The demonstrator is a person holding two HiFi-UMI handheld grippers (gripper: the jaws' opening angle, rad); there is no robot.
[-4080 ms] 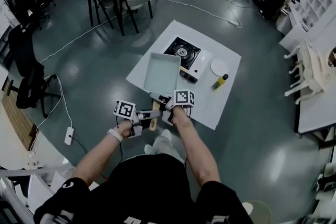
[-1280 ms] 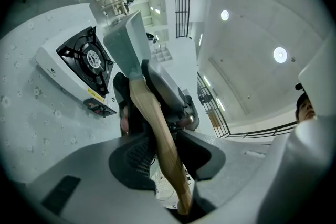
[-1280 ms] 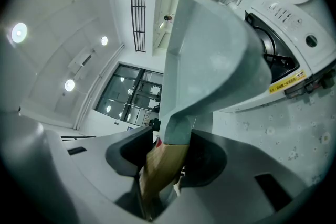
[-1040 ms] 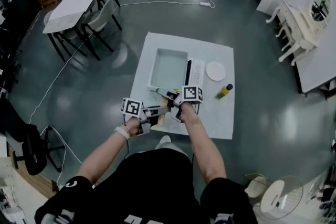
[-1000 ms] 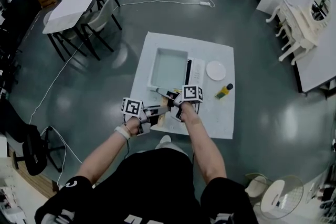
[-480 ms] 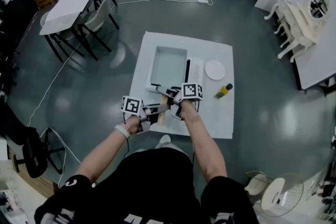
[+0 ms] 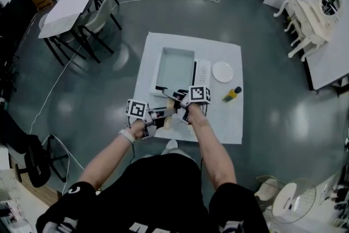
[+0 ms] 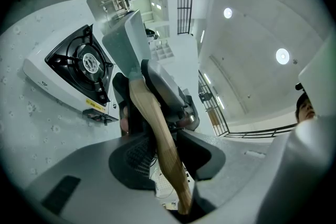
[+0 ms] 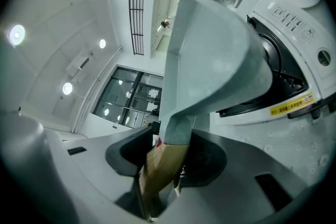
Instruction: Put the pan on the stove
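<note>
Yellow label (image 9: 290, 104) on stove (image 9: 294, 18), seemingly illegible

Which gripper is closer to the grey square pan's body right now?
Right. The right gripper clamps the wooden handle right where it joins the grey square pan; the left gripper clamps the same handle farther back, toward its free end.

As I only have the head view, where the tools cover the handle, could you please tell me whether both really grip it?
Observer: Yes; the left gripper view shows the left tool clamped on the wooden handle.
Operator: And the right one?
Observer: The right tool clamps that handle where it meets the grey pan.
Operator: Is the pan set down yet?
Observer: On the stove, the black grate sits close by the pan's underside; I cannot confirm contact.
</note>
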